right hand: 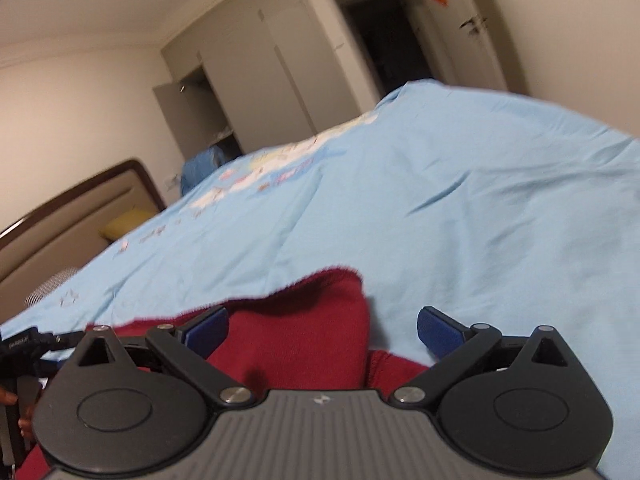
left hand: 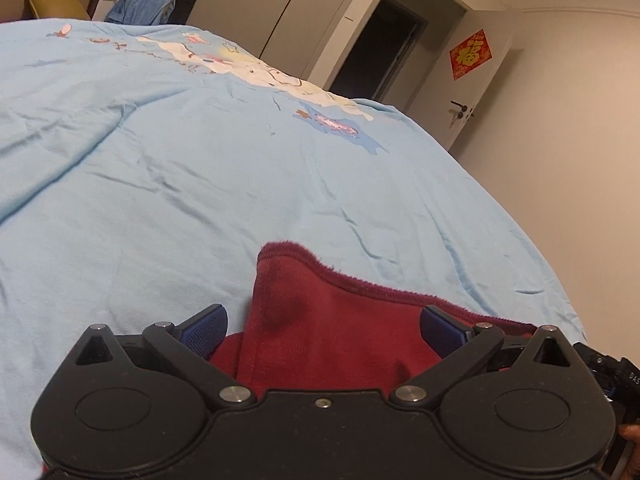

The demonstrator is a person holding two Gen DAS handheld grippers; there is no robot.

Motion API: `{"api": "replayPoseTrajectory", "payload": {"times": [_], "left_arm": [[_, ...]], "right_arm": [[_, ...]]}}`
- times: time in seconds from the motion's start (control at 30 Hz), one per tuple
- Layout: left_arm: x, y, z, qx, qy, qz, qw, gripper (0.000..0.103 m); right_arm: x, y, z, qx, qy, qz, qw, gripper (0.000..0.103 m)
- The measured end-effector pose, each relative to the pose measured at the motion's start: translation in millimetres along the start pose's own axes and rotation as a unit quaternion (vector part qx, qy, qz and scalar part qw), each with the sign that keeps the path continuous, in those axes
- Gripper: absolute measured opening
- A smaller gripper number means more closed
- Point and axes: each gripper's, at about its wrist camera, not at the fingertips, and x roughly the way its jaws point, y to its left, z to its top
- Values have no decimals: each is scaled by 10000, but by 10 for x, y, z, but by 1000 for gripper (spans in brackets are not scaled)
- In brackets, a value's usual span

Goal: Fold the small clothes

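Note:
A dark red fleece garment (left hand: 328,320) lies on the light blue bedsheet (left hand: 180,168), one corner folded up toward the camera. My left gripper (left hand: 324,326) stands open, its blue pads (left hand: 206,326) wide apart on either side of that raised corner. In the right wrist view the same red garment (right hand: 304,320) shows its other corner between the pads (right hand: 438,330) of my right gripper (right hand: 322,330), which is also open. Whether either set of pads touches the cloth I cannot tell. The other gripper (right hand: 24,344) shows at the left edge.
The blue bedsheet (right hand: 460,200) with a cartoon print covers a large bed. A headboard (right hand: 80,208) and yellow pillow (right hand: 120,222) are at the far end. Wardrobes (left hand: 280,8), a dark doorway (left hand: 376,48) and a door with a red decoration (left hand: 470,54) stand behind the bed.

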Motion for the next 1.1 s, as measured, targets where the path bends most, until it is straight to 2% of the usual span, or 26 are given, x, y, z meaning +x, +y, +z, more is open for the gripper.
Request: {"api": "replayPoseTrajectory", "payload": {"times": [0.1, 0.23, 0.33, 0.57, 0.8, 1.1], "left_arm": [[-216, -127, 37, 233, -132, 101, 9996, 102], [-532, -345, -18, 718, -153, 256, 9970, 102], [-803, -446, -138, 799, -212, 454, 9955, 102], [-1411, -410, -565, 378, -254, 888, 9950, 102], [-1731, -309, -956, -486, -413, 1146, 9914, 102], [-1860, -347, -1089, -408, -263, 1415, 9888, 102]], "right_arm": [[-306, 27, 18, 27, -268, -9, 9996, 103], [-623, 151, -40, -221, -297, -89, 9993, 103], [-790, 377, -157, -585, -278, -278, 9975, 103], [-980, 984, -636, -1698, -296, -878, 9811, 103], [-987, 1392, -834, -1954, -297, -766, 9773, 103], [-757, 1709, -859, -2268, -339, -816, 9699, 103]]}}
